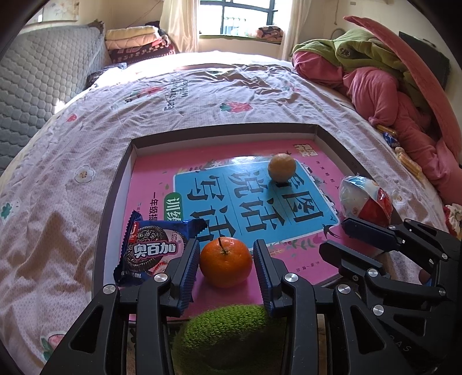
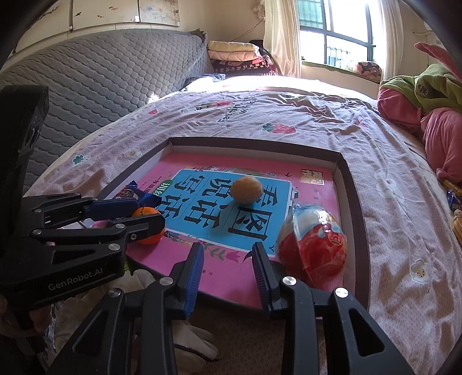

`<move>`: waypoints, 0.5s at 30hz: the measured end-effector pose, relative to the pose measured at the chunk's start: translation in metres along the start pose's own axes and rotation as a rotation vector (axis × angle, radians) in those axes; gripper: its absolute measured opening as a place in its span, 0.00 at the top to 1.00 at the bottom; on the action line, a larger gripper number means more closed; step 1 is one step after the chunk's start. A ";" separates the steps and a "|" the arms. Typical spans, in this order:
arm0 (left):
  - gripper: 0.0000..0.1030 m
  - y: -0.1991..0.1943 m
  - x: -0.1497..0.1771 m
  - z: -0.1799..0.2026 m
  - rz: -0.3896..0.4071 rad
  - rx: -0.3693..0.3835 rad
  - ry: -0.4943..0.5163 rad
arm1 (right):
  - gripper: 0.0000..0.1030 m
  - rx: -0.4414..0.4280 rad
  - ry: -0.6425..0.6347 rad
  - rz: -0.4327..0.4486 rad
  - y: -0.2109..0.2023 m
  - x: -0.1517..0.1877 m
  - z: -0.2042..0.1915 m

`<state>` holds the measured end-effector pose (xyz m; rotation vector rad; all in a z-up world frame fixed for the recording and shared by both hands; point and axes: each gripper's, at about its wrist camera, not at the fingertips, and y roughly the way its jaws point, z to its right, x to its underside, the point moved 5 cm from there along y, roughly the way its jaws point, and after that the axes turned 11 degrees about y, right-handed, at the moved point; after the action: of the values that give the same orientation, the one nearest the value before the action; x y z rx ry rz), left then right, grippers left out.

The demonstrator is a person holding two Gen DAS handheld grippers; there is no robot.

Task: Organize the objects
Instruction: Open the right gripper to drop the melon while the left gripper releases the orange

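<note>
Right wrist: left tool (image 2: pixel 144 215) half-hides tangerine (image 2: pixel 150 228).

A big bed (image 1: pixel 86 178) has a pink sheet with flowers and strawberries on it. A gray quilted headboard (image 1: pixel 43 86) stands at its left edge. Folded blankets (image 1: pixel 135 43) are stacked at the far corner, near the window (image 1: pixel 245 14) with pale curtains. Pink and green bedding (image 1: pixel 375 75) is piled along the right edge.
</note>
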<state>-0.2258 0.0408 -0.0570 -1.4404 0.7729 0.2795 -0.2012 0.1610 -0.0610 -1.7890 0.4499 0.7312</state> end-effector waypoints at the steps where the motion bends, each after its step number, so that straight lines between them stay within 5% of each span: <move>1: 0.62 0.001 0.000 -0.001 -0.002 0.001 -0.002 | 0.66 0.000 0.000 0.001 0.000 0.000 0.000; 15: 0.55 -0.002 -0.002 -0.002 0.010 0.010 -0.008 | 0.63 0.003 0.007 0.030 -0.007 -0.004 0.003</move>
<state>-0.2261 0.0391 -0.0539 -1.4255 0.7745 0.2881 -0.2008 0.1662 -0.0536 -1.7861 0.4833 0.7445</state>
